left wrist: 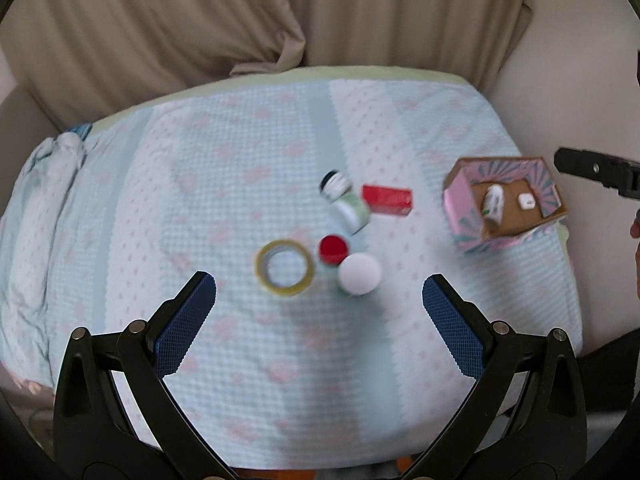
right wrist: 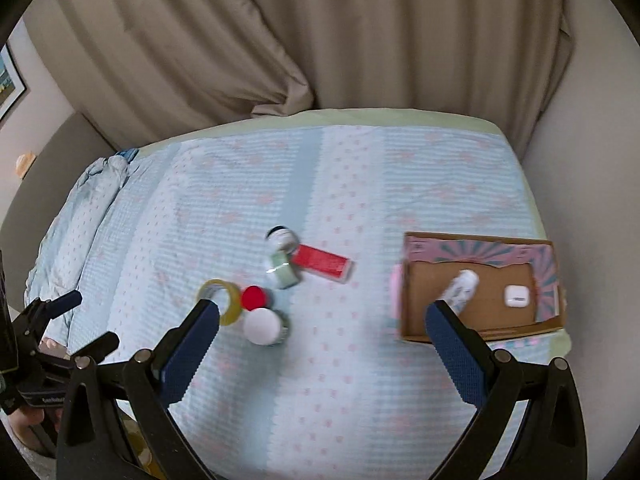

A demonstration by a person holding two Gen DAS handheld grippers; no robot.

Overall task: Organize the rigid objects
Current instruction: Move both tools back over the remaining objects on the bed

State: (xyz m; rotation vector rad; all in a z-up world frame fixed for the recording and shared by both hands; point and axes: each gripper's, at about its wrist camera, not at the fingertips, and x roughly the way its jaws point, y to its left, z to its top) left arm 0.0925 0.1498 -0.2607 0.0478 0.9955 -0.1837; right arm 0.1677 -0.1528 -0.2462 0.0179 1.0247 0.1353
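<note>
On the bed lie a yellow tape roll [left wrist: 285, 267] [right wrist: 221, 300], a red-capped jar [left wrist: 333, 249] [right wrist: 254, 297], a white-capped jar [left wrist: 359, 273] [right wrist: 264, 326], a toppled green bottle [left wrist: 347, 201] [right wrist: 283, 260] and a red box [left wrist: 387, 199] [right wrist: 323, 263]. A pink cardboard box [left wrist: 460, 216] [right wrist: 416, 248] holds a white bottle [left wrist: 493, 202] [right wrist: 462, 285] and a white earbud case [left wrist: 526, 201] [right wrist: 516, 296]. My left gripper [left wrist: 319, 292] is open and empty above the bed, near the jars. My right gripper [right wrist: 322, 316] is open and empty, between the jars and the box.
The bed [left wrist: 248, 152] has a light blue quilt with pink dots. Beige curtains [left wrist: 200, 20] hang behind it. A bunched blanket [left wrist: 52, 176] lies at the left edge. A framed picture [right wrist: 10, 80] hangs on the left wall.
</note>
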